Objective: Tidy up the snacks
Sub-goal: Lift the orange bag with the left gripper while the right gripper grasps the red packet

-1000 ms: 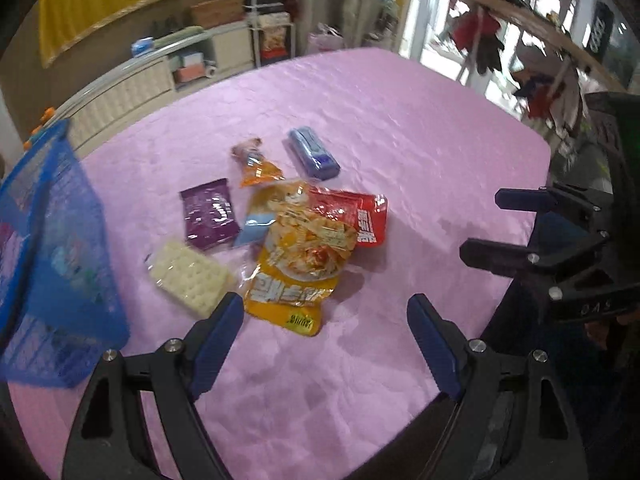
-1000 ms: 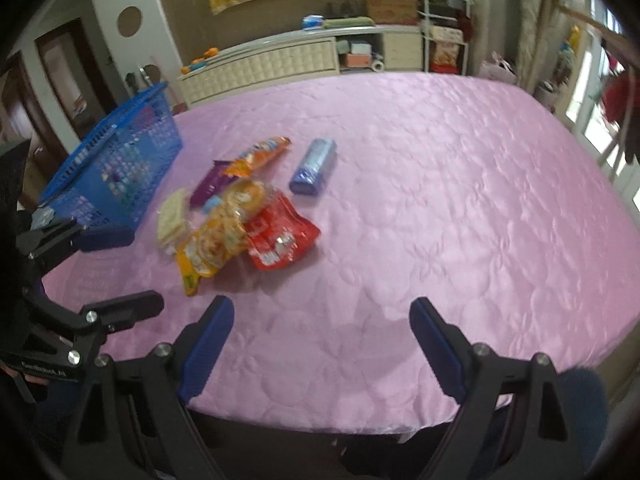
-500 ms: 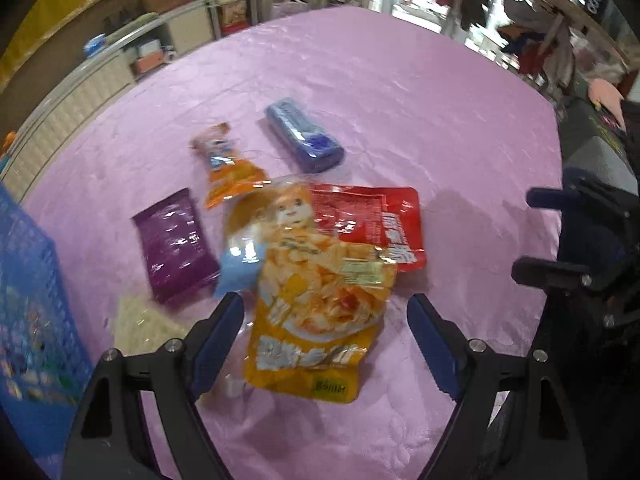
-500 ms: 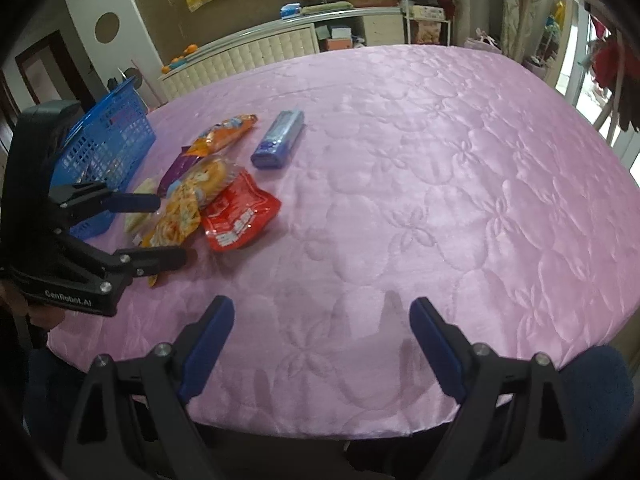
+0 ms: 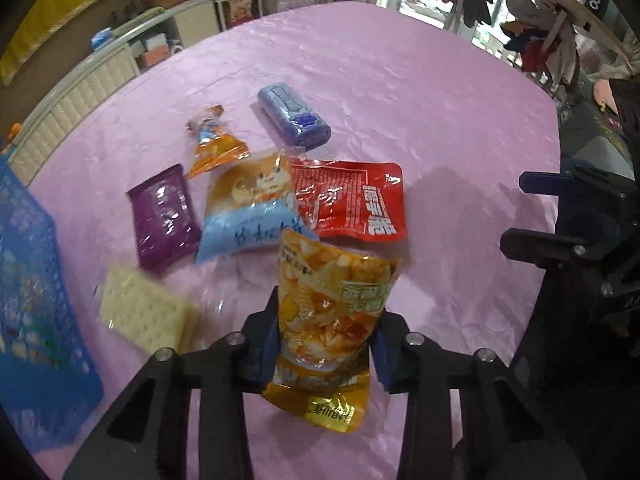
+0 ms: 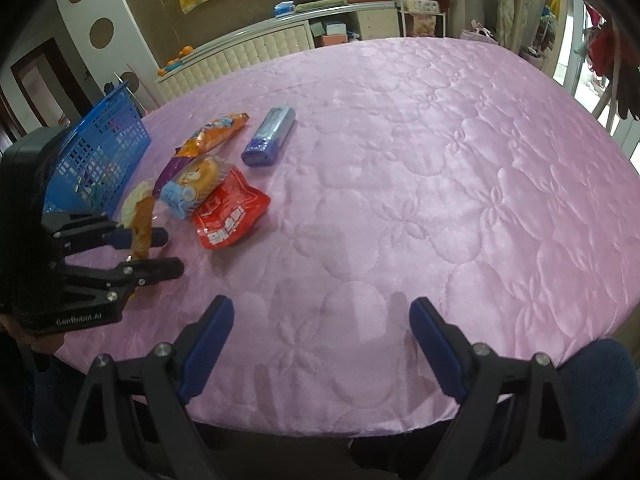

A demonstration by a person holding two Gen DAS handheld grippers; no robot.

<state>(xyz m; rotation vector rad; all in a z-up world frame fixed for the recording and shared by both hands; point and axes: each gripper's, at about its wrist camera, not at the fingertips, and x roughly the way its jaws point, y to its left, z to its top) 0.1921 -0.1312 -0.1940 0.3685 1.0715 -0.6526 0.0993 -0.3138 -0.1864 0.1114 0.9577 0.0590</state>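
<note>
Left gripper [image 5: 325,344] jaws just closed, pinching the orange bag [image 5: 332,308] – lift slow, swing to the blue basket [image 5: 36,320]. Right gripper [image 6: 320,344] – jaws spread, empty.

A pink quilted cover [image 6: 440,184] spreads before a cream cabinet [image 6: 256,50].

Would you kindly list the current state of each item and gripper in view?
Left hand-held gripper: just closed, shut on the orange snack bag.
Orange snack bag: gripped, raised upright.
Right hand-held gripper: open, empty.
Red packet: lying flat on the cloth.
Purple packet: lying flat.
Blue basket: beside the snacks.
</note>
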